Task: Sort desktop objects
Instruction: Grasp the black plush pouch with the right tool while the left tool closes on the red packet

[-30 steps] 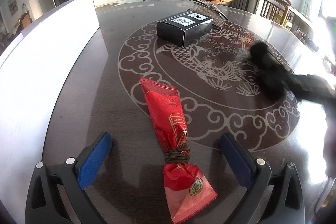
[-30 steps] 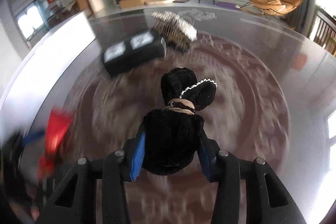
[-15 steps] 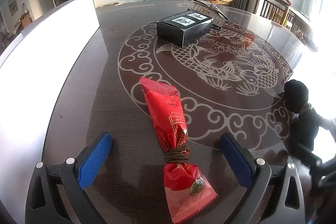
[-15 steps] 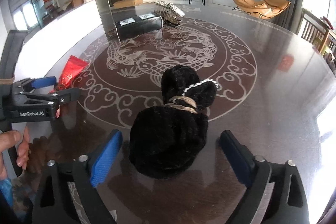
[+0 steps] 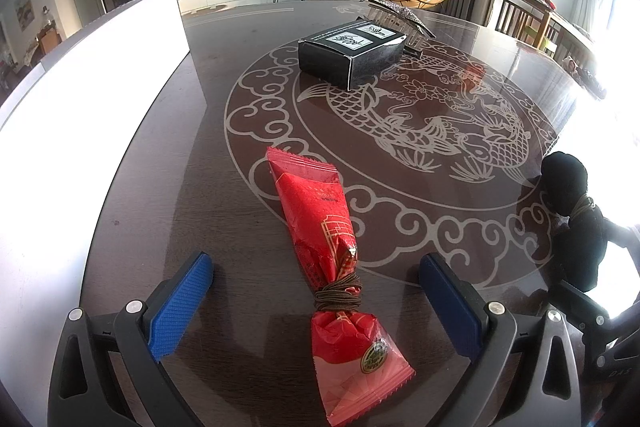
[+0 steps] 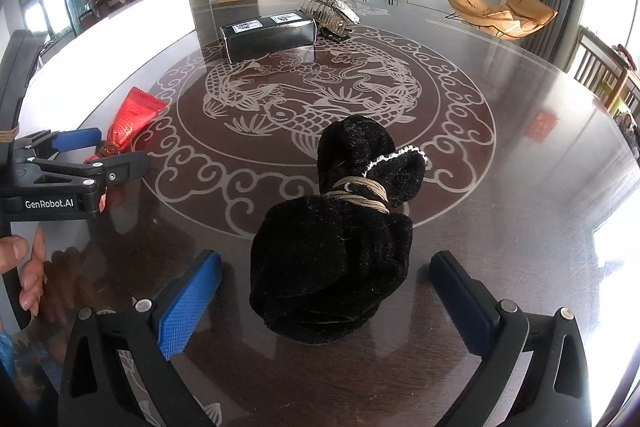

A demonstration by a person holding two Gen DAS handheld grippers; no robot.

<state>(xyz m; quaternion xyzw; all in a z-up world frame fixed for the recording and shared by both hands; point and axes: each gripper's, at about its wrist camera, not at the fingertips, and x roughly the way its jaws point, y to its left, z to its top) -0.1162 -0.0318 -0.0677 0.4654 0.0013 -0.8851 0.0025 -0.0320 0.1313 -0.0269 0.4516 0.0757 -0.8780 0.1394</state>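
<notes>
A red snack packet (image 5: 328,247) tied with a brown band lies on the dark table between the open jaws of my left gripper (image 5: 316,291), untouched. It also shows in the right wrist view (image 6: 134,117). A black velvet pouch (image 6: 336,243) tied with a tan cord sits on the table between the open jaws of my right gripper (image 6: 326,289), not gripped. The pouch also shows at the right edge of the left wrist view (image 5: 576,215). My left gripper appears in the right wrist view (image 6: 76,155), held by a hand.
A black box (image 5: 352,53) stands at the far side of the fish-patterned table (image 5: 420,131), with a silver hair claw (image 6: 330,9) behind it. A white panel (image 5: 80,75) runs along the left side. The table's right edge is in glare.
My right gripper carried the black pouch down to the table, opened and let it go; the pouch now rests between its open jaws. My left gripper and the red packet have not moved.
</notes>
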